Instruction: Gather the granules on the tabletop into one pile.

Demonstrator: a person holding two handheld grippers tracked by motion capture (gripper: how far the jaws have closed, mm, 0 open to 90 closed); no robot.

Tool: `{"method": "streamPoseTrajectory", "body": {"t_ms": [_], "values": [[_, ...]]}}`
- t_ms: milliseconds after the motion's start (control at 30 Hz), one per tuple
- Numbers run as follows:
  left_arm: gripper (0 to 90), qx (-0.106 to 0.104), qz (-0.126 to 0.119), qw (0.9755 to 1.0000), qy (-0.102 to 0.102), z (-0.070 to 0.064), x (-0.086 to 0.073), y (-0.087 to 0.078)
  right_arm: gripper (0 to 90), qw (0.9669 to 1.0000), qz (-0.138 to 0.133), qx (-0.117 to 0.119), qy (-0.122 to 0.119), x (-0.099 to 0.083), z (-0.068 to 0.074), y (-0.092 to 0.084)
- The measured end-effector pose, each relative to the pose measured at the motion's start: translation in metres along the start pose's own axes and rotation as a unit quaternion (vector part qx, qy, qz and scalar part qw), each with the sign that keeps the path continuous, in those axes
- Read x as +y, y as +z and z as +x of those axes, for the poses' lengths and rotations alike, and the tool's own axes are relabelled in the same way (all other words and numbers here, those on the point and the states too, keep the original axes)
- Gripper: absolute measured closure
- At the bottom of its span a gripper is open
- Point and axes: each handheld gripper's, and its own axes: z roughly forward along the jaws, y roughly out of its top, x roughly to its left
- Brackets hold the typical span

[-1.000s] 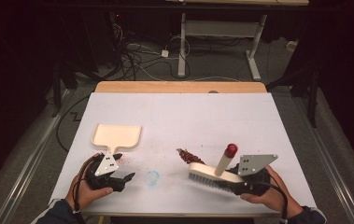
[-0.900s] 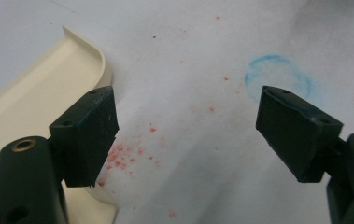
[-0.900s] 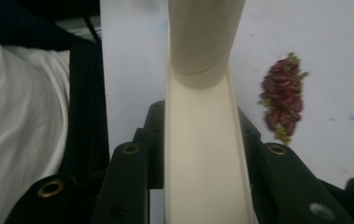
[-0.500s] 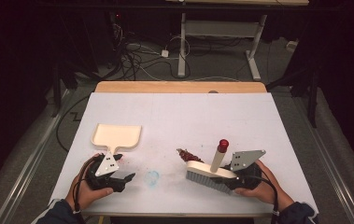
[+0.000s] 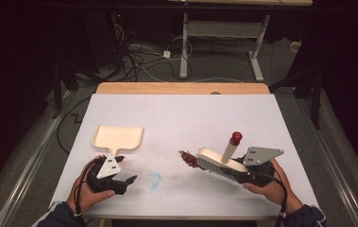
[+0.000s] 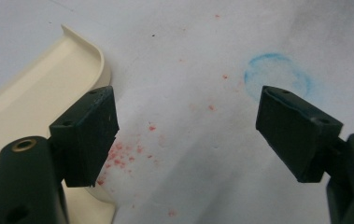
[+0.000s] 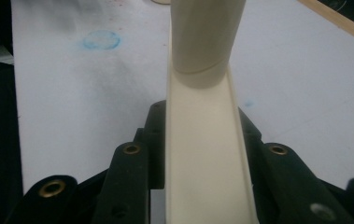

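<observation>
The right gripper [image 5: 233, 174] clamped the cream brush [image 5: 217, 161] between its fingers, bristles at the red crumbs [image 5: 189, 159] on the surface [image 5: 181, 118]. The left gripper [image 6: 186, 135] stood open beside the dustpan [image 5: 118, 139], fingers empty.

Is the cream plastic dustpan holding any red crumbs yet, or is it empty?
Empty: the cream plastic dustpan shows a bare tray in the high view, while the red crumbs lie on the white table by the cream brush.

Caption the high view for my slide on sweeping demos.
Right hand-held gripper holds a brush against red crumbs; the open left one rests beside a dustpan.
</observation>
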Motion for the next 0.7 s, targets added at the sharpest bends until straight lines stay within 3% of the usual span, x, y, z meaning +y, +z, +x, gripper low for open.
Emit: {"method": "streamPoseTrajectory", "body": {"t_ms": [67,167,367,567,700], "values": [[20.3,0.0,-0.001,1.0,-0.001,0.0,0.0,0.0,68.0,1.0,0.002,-0.005,0.002,-0.003,0.002,-0.008],[20.3,-0.001,0.001,1.0,0.0,0.001,0.0,0.0,67.9,0.9999,0.011,0.008,0.003,-0.009,0.008,-0.016],[20.3,-0.003,0.001,1.0,0.002,-0.001,0.001,0.001,68.0,0.999,0.041,0.015,0.007,-0.025,0.009,-0.019],[20.4,-0.004,0.003,1.0,0.002,0.0,0.001,0.002,68.0,0.9987,0.046,-0.004,0.02,-0.03,-0.003,-0.014],[20.4,-0.005,0.0,1.0,0.0,0.0,0.001,0.002,68.0,0.998,0.037,-0.025,0.044,-0.029,-0.011,-0.01]]}}
